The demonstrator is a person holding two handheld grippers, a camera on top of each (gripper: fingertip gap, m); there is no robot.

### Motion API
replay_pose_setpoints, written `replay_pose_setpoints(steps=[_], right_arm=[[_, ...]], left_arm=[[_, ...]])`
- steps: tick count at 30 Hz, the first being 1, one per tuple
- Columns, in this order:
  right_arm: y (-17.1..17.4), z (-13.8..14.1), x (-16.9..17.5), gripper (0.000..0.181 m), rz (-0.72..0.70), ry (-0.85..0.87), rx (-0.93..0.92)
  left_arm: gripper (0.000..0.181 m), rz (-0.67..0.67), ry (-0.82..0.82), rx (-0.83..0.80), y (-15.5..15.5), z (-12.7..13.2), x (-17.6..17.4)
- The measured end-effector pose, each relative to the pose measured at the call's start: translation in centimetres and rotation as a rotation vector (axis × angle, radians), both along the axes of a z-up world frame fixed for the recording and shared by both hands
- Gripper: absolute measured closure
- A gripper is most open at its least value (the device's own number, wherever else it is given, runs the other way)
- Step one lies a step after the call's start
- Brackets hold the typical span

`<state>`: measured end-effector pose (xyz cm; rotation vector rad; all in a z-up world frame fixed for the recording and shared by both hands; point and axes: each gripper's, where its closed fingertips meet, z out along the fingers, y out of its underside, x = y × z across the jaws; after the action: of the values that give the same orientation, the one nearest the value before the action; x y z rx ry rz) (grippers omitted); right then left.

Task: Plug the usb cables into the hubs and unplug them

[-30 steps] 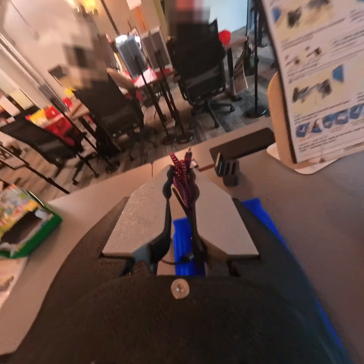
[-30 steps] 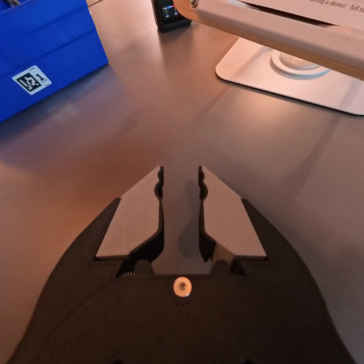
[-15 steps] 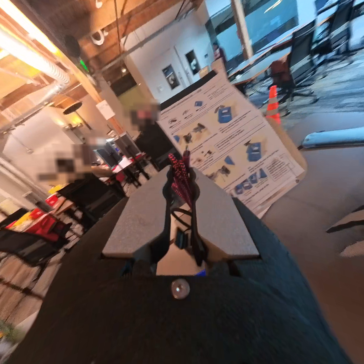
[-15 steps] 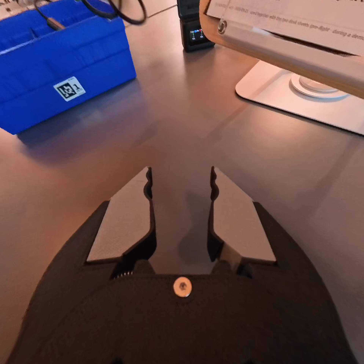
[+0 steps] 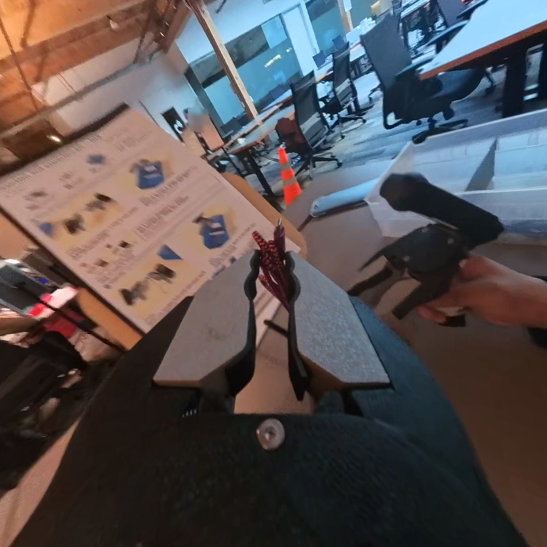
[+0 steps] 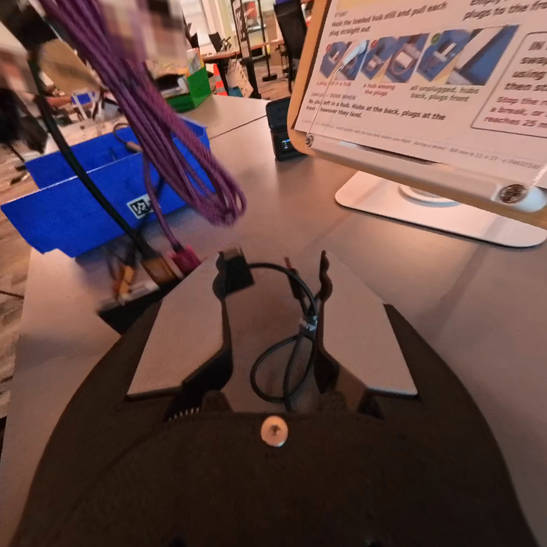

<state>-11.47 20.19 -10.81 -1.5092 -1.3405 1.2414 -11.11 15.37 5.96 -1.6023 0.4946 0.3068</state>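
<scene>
L tool [image 5: 270,260] was clamped on a bundled red-and-black braided usb cable [image 5: 270,257], plug tip up, raised above the table w/ the instruction board [image 5: 124,213] behind. R tool [image 6: 270,265] sat low over the grey table [image 6: 414,296], jaws apart around a thin black cable [image 6: 291,334] (not gripping it). Purple loops [image 6: 165,124] hung near the blue plastic bin [image 6: 88,201].

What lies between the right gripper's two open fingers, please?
In the right wrist view, a thin black cable lies looped on the table between the right gripper's fingers, its plug by the left fingertip.
</scene>
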Motion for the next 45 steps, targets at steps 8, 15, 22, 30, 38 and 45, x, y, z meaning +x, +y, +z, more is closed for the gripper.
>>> replay_pose_setpoints(steps=[8,15,22,30,38,45], right_arm=[[1.1,-0.7,-0.2,0.122,-0.044,-0.023,0.054],[1.2,-2.3,-2.4,0.134,-0.030,-0.061,0.148],[4.5,-2.0,-3.6,0.136,-0.119,-0.060,0.185],[2.8,-0.7,-2.7,0.127,-0.029,-0.002,0.076],[0.1,-2.0,-3.5,0.131,0.027,-0.095,0.221],[-0.1,-2.5,-3.5,0.131,0.026,-0.120,0.220]], left_arm=[[0.167,-0.266,-0.193,0.029,1.2,-6.9,1.4],[0.167,-0.194,-0.261,0.040,1.1,-8.0,-2.2],[0.167,-0.142,-0.246,-0.043,1.9,-10.3,-3.0],[0.166,-0.084,-0.284,-0.043,2.2,-10.6,-4.8],[0.166,-0.066,-0.301,-0.028,2.3,-10.6,-5.6],[0.166,-0.060,-0.324,-0.023,2.4,-10.6,-6.1]])
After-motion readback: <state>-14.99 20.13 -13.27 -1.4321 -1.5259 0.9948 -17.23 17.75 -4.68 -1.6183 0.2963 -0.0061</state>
